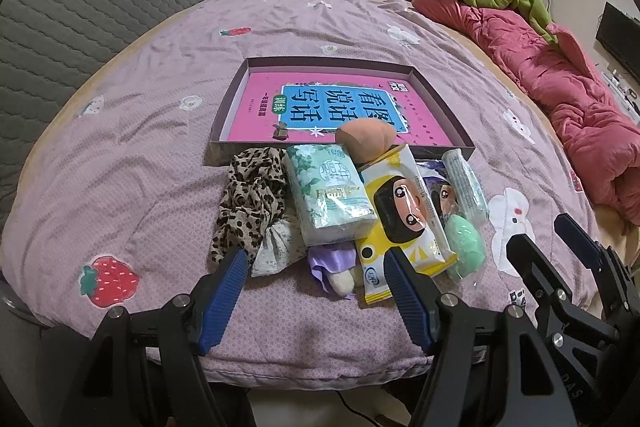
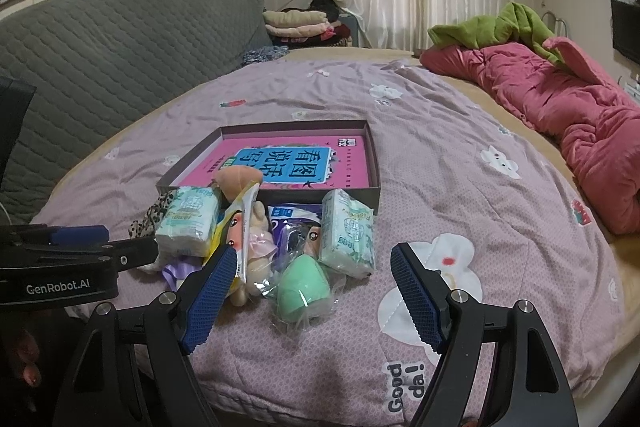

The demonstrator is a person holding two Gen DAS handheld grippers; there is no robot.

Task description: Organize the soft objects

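Hovering left gripper (image 1: pixel 314 269) | right gripper (image 2: pixel 310 273) | both agape | pile (image 1: pixel 340 203) abuts tray (image 1: pixel 340 149)

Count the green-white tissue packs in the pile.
2. One tissue pack lies at the pile's left beside the leopard-print scarf; the other tissue pack leans at the right end, behind the green sponge. More may be buried.

Purple item (image 1: pixel 334 261) and plush toy (image 2: pixel 256 259) half hidden under packets, small print on tissue pack (image 1: pixel 330 193) unreadable.
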